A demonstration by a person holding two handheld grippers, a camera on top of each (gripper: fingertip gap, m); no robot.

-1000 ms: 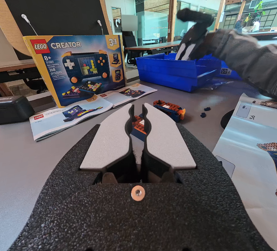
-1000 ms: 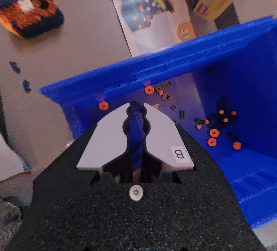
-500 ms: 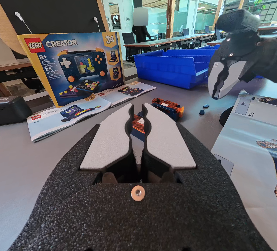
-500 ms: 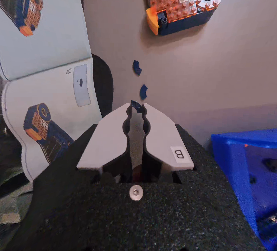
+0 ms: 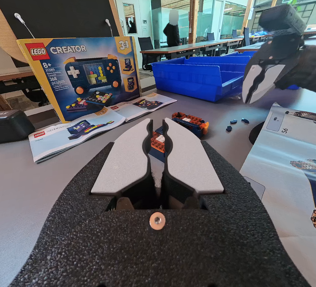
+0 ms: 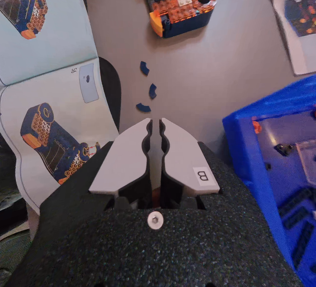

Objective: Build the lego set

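A partly built dark blue and orange lego model (image 5: 189, 121) lies on the grey table; it also shows in the right wrist view (image 6: 181, 10). My left gripper (image 5: 157, 121) is shut with a thin slit and empty, and the near part of the model shows just beyond its tips. Three small dark blue curved pieces (image 6: 144, 68) (image 6: 152, 91) (image 6: 143, 107) lie loose on the table, also in the left wrist view (image 5: 233, 121). My right gripper (image 6: 155, 120) hangs just above the nearest piece, nearly shut and empty; it also shows in the left wrist view (image 5: 248, 100).
An open instruction booklet (image 6: 51, 90) lies left of the pieces, over a black round thing (image 6: 109, 90). A blue bin (image 6: 239, 141) with several small parts stands to the right. The set's box (image 5: 82, 76), two more booklets (image 5: 77, 131) (image 5: 142, 105) and a black case (image 5: 13, 124) lie at the back left.
My right gripper came out of the blue bin with a small dark blue piece in its tips and let it go beside the other two. The left gripper stayed put.
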